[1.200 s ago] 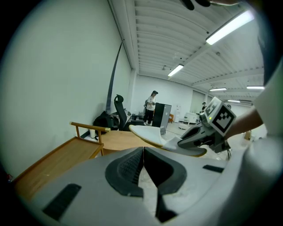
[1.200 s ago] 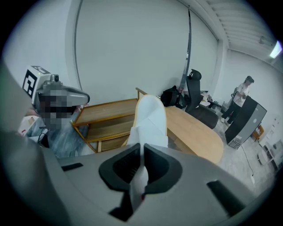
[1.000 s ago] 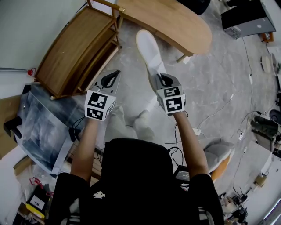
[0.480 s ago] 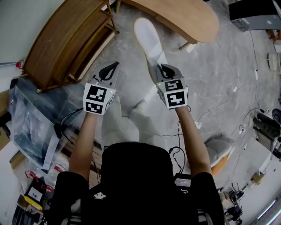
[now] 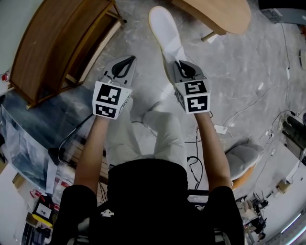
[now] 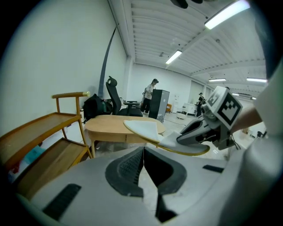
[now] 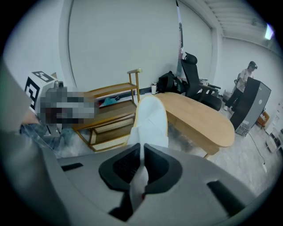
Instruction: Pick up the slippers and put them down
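White fabric slipper with a tan-edged sole (image 5: 164, 28) juts away from the right gripper (image 5: 184, 70), whose jaws are clamped on its near upper. It hangs above the grey mottled floor (image 5: 248, 72), between the wooden shelf rack (image 5: 52, 43) at left and the rounded wooden table (image 5: 224, 14) at far right. The left gripper (image 5: 123, 64), near its left, has its jaws pressed together on nothing.

left hand-held gripper (image 5: 129, 60) beside right hand-held gripper (image 5: 181, 65), jaws tight
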Motion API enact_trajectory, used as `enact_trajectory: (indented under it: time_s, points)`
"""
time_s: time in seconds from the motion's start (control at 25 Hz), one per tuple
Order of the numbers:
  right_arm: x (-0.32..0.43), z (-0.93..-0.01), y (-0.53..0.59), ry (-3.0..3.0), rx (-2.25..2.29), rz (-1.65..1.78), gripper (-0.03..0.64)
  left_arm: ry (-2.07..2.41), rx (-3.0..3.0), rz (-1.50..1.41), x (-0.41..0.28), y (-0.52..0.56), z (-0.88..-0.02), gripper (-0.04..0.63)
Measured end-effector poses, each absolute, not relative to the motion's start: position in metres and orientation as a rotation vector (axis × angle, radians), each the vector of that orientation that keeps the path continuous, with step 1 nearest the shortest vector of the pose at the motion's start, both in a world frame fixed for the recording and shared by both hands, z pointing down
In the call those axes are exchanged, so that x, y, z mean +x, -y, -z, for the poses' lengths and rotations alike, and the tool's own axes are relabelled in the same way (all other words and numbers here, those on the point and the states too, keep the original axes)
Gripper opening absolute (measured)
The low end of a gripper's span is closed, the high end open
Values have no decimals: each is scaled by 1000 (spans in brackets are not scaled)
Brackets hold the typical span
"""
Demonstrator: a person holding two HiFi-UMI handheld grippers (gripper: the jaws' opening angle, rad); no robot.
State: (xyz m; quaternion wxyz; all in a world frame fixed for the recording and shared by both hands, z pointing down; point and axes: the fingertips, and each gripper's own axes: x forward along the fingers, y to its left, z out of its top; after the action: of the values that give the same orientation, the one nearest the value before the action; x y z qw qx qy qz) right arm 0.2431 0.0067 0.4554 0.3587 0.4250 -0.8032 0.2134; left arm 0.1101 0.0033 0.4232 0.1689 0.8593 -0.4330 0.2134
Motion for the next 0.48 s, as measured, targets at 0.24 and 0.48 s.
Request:
enact_trajectory:
  time_s: [0.24,0.48]
  points:
    - [251,-508,-6,2055,1110,-579,11,1153,2483,-544,141,13,-464,6]
    - [269,-567,-1,2029,1121,-599,11,1138,2481,-561,149,29,-521,6]
